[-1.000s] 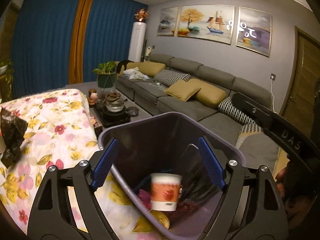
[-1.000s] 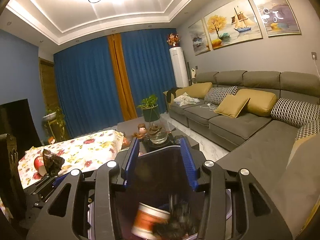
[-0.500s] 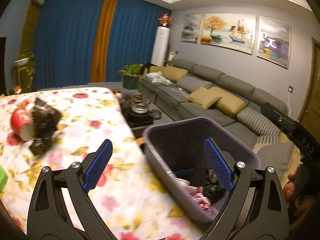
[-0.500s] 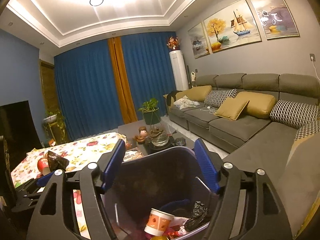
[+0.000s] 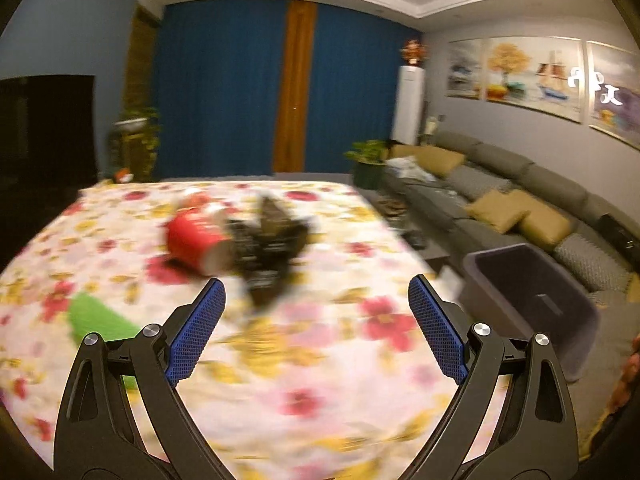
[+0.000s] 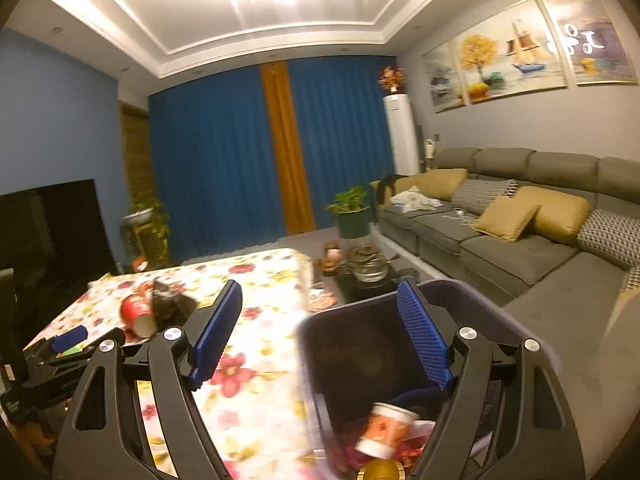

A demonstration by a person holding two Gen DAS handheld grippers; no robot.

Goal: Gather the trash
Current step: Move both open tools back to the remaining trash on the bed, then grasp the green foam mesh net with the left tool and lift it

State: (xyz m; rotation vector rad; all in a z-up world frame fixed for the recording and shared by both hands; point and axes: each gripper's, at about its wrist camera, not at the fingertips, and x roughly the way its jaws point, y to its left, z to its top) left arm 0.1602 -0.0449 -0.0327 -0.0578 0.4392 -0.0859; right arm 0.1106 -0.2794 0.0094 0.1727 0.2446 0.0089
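Observation:
My left gripper (image 5: pixel 314 292) is open and empty above the flowered tablecloth (image 5: pixel 320 360). Just beyond its fingertips lie a tipped red paper cup (image 5: pixel 196 236) and a crumpled black wrapper (image 5: pixel 272 248), blurred. A green scrap (image 5: pixel 96 316) lies to the left of its left finger. The dark purple bin (image 5: pixel 532 300) stands off to the right. My right gripper (image 6: pixel 320 292) hangs over the bin (image 6: pixel 340 356); its jaws are opening with nothing between them. A white and orange cup (image 6: pixel 384 424) lies in the bin on other trash. The red cup (image 6: pixel 136 312) and wrapper (image 6: pixel 172 304) show far left.
A grey sofa (image 6: pixel 500 232) with yellow cushions runs along the right wall. A low tea table with a glass kettle (image 6: pixel 368 268) and a potted plant (image 6: pixel 352 212) stand beyond the bin. A dark TV (image 6: pixel 52 232) is at the left.
My left gripper swung left from over the bin to the table, facing the red cup and wrapper. The right gripper's jaws widened and the white and orange cup now lies in the bin.

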